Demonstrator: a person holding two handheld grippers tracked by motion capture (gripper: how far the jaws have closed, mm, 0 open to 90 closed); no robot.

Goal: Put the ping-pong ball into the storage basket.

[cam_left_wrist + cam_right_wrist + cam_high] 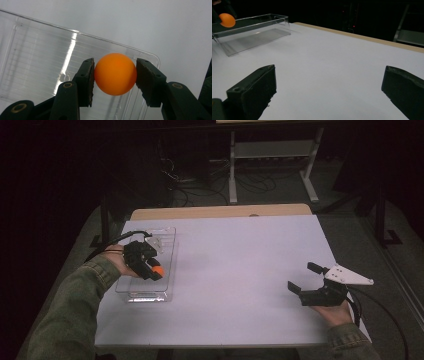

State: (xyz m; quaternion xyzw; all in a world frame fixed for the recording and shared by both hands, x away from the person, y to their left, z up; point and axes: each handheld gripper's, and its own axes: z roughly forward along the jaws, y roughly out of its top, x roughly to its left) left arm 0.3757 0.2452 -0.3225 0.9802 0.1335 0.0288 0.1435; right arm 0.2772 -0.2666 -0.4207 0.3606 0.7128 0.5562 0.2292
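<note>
Orange ball (115,74) pinched between both jaws of left gripper (152,268), pads touching its two sides. Held above clear plastic tray (169,251), over the tray's inner floor near one corner; whether touching the floor, impossible to tell. Tray lying on white table (240,270), at its left side. Right gripper (303,277) well apart at the table's right edge, jaws spread wide, nothing between them, low over bare tabletop.

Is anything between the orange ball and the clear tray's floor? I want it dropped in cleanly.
Nothing visible does. The left gripper holds the orange ball above the clear tray, whose floor looks bare.
</note>
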